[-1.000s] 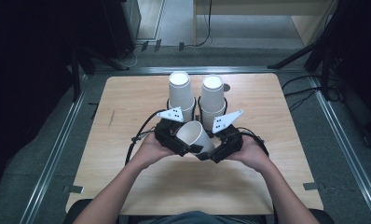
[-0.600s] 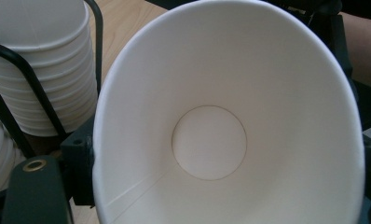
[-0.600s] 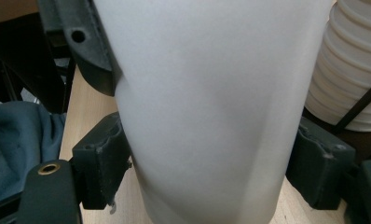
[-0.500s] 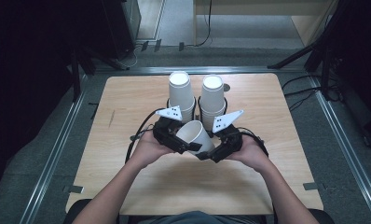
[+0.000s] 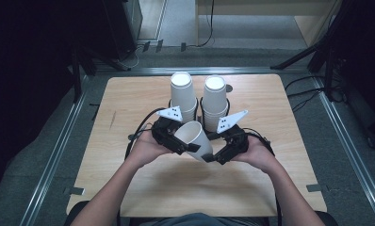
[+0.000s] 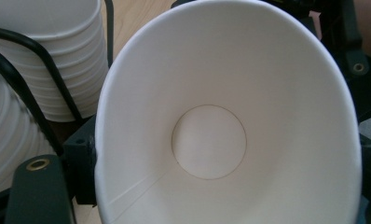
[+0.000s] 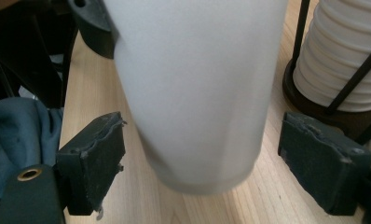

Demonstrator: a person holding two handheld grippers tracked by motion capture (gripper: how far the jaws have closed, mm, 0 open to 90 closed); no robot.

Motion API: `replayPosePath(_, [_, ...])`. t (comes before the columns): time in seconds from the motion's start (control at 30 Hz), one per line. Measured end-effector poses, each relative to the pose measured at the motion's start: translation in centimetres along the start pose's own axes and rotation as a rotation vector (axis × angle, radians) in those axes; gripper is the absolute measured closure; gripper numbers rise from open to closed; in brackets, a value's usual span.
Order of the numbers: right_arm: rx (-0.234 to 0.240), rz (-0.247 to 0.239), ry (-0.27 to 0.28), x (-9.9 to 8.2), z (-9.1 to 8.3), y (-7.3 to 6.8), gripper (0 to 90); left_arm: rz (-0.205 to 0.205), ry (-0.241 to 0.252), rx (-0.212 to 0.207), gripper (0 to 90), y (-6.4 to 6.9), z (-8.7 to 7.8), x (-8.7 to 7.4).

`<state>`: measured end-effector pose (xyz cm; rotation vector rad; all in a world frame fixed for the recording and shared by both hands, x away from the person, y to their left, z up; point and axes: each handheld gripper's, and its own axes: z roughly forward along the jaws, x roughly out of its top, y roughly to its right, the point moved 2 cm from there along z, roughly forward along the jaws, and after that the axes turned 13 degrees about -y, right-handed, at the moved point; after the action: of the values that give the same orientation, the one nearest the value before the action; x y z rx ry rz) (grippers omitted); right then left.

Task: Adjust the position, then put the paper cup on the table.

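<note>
I hold a single white paper cup (image 5: 194, 139) above the near middle of the wooden table (image 5: 129, 99), between two hand-held grippers and just in front of the two cup stacks (image 5: 182, 94) standing in their black wire holders. The left gripper (image 5: 178, 146) has the cup by its rim: in the left gripper view the mouth gapes toward the camera, the round bottom (image 6: 209, 141) plain at its centre, with one jaw at the lip on the left. The right gripper (image 5: 214, 157) has let go; its jaws have just been opening, and in the right gripper view both black pads (image 7: 92, 161) stand clear of the cup's wall on either side, the cup's base end between them but untouched. The cup lies tilted, its long axis slanting across the table from upper left to lower right in the high view, mouth up and toward the left gripper, closed base down and toward the right one, hanging just above the wood. As I judge it, the step is a hand-over into the left grip alone. To do it well I would draw the right gripper straight back along the cup's axis so neither pad brushes the wall, and keep the left pinch gentle, since a thin paper rim buckles easily.
</note>
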<state>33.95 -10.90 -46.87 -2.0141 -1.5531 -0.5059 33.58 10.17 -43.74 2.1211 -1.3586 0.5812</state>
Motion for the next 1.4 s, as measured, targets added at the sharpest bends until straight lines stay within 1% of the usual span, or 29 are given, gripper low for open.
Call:
replayPosePath(0.03, [0.0, 0.0, 0.0, 0.0, 0.0, 0.0, 14.8, 0.002, -0.008, -0.001, 15.6, 0.0, 0.0, 0.0])
replayPosePath(0.17, [-0.003, -0.007, -0.015, -0.1, -0.1, -0.1, 14.8, 0.018, -0.035, 0.026, 15.5, 0.0, 0.2, -0.1])
replayPosePath(0.33, [-0.013, -0.02, -0.026, -0.4, -0.4, -0.2, 14.8, 0.041, -0.091, 0.054, 15.5, 0.0, 0.3, -0.2])
replayPosePath(0.43, [-0.02, -0.023, -0.036, -0.7, -0.5, -0.2, 14.9, 0.046, -0.125, 0.061, 15.5, -0.1, 0.5, -0.4])
replayPosePath(0.53, [-0.034, -0.018, -0.047, -1.0, -0.6, -0.1, 14.9, 0.055, -0.154, 0.073, 15.4, -0.2, 0.7, -0.6])
replayPosePath(0.6, [-0.048, -0.011, -0.047, -1.2, -0.6, 0.0, 14.9, 0.053, -0.177, 0.07, 15.4, -0.4, 0.8, -0.8])
replayPosePath(0.7, [-0.071, 0.005, -0.039, -1.6, -0.6, 0.2, 14.9, 0.058, -0.21, 0.093, 15.2, -0.7, 1.0, -1.1])
replayPosePath(0.73, [-0.078, 0.014, -0.035, -1.7, -0.7, 0.3, 14.9, 0.061, -0.212, 0.104, 15.2, -0.8, 1.0, -1.2])
replayPosePath(0.77, [-0.085, 0.019, -0.036, -1.8, -0.7, 0.4, 14.9, 0.06, -0.22, 0.103, 15.1, -0.9, 1.0, -1.3])
replayPosePath(0.83, [-0.09, 0.028, -0.029, -1.9, -0.8, 0.6, 14.9, 0.055, -0.222, 0.104, 15.1, -1.1, 1.0, -1.5])
replayPosePath(0.97, [-0.081, 0.052, -0.02, -2.2, -1.0, 1.2, 14.9, 0.05, -0.233, 0.093, 14.9, -1.5, 1.0, -1.8])
replayPosePath(1.07, [-0.075, 0.064, -0.048, -2.6, -0.9, 1.3, 15.1, 0.049, -0.24, 0.101, 14.7, -1.7, 0.9, -2.1])
replayPosePath(1.13, [-0.073, 0.061, -0.07, -2.8, -0.7, 1.3, 15.1, 0.041, -0.238, 0.102, 14.6, -1.8, 0.7, -2.4])
replayPosePath(1.2, [-0.082, 0.061, -0.085, -2.9, -0.6, 1.4, 15.3, 0.04, -0.24, 0.107, 14.5, -2.0, 0.5, -2.6])
replayPosePath(1.3, [-0.082, 0.062, -0.087, -3.0, -0.5, 1.5, 15.3, 0.026, -0.237, 0.111, 14.5, -2.2, 0.2, -3.0])
replayPosePath(1.4, [-0.065, 0.066, -0.072, -3.0, -0.4, 1.7, 15.3, 0.019, -0.228, 0.109, 14.4, -2.4, -0.3, -3.5])
